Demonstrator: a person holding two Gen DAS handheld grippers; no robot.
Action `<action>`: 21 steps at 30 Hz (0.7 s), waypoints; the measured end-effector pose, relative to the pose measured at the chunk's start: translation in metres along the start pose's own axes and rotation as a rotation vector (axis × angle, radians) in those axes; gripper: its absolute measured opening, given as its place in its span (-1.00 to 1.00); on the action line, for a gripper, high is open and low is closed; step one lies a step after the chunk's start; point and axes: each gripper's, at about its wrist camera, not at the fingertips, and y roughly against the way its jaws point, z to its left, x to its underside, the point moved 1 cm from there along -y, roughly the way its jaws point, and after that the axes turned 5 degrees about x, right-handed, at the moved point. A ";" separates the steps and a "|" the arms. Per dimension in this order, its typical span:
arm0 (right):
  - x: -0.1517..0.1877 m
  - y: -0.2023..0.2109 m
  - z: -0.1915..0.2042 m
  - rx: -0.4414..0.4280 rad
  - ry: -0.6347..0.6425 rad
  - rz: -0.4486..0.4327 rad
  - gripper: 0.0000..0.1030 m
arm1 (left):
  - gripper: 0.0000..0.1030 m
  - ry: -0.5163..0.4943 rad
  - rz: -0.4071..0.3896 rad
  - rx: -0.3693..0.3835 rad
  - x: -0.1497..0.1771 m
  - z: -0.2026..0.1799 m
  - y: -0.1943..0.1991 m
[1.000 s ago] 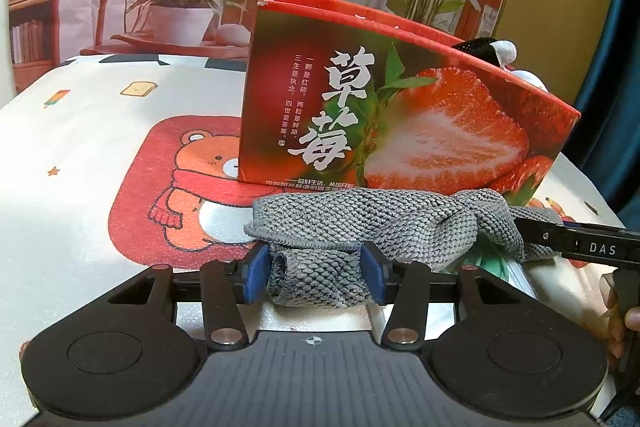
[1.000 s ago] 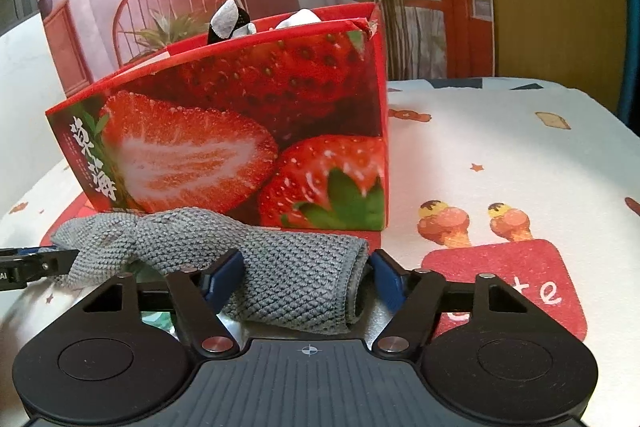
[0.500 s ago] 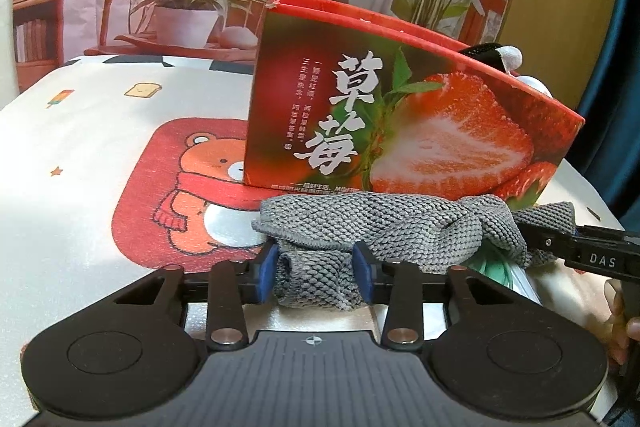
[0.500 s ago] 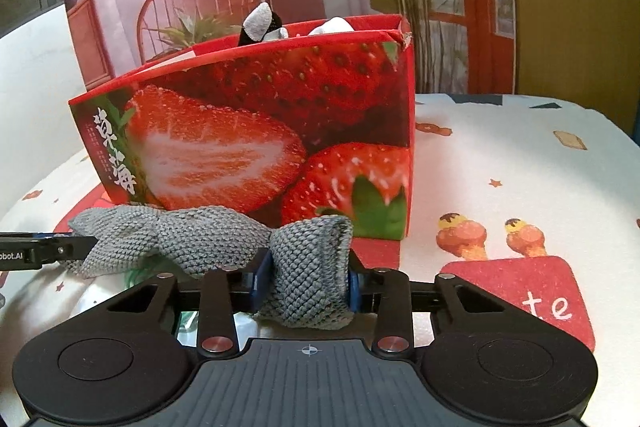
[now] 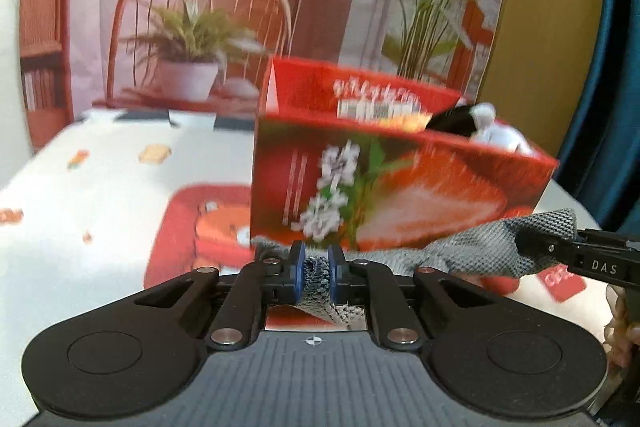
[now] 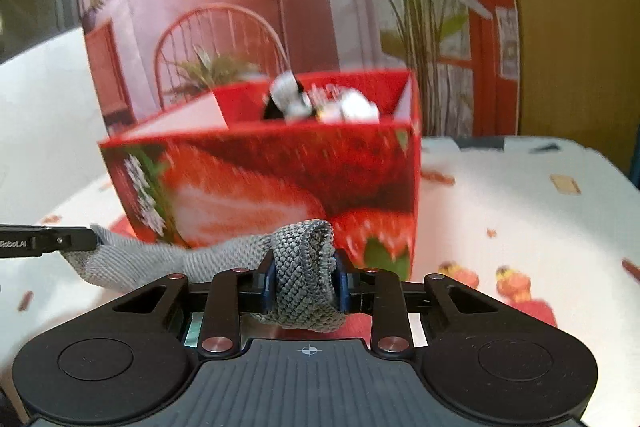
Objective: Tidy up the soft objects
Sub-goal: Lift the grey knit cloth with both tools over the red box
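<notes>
A grey knitted cloth (image 5: 472, 251) hangs stretched between my two grippers, lifted off the table in front of a red strawberry-print box (image 5: 400, 187). My left gripper (image 5: 317, 259) is shut on one bunched end. In the right wrist view the cloth (image 6: 160, 259) runs left from my right gripper (image 6: 306, 267), whose jaws are closing with the other bunched end pressed between the pads. The box (image 6: 280, 187) stands open-topped just beyond the cloth, with black-and-white soft toys (image 6: 304, 99) showing inside. Both views are blurred by motion.
The table (image 5: 100, 187) wears a white cover with bear and ice-cream prints. Behind the box stands a printed backdrop (image 5: 200, 7) showing a chair and plants. A blue curtain (image 5: 616, 67) hangs at the far right. A person's hand (image 5: 620, 327) holds the right gripper.
Both grippers closed on the ends of the grey cloth and rose, lifting it off the table. The box top and the toys inside now show.
</notes>
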 end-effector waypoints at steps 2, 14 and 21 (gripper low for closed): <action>-0.007 0.007 0.003 -0.014 0.009 -0.025 -0.49 | -0.75 -0.016 -0.029 0.002 -0.008 -0.004 0.009; -0.057 0.035 0.011 -0.074 0.029 -0.159 -0.49 | -0.76 -0.089 -0.155 0.035 -0.058 -0.033 0.031; -0.090 0.030 0.007 -0.064 0.022 -0.210 -0.49 | -0.76 -0.090 -0.192 0.045 -0.083 -0.038 0.022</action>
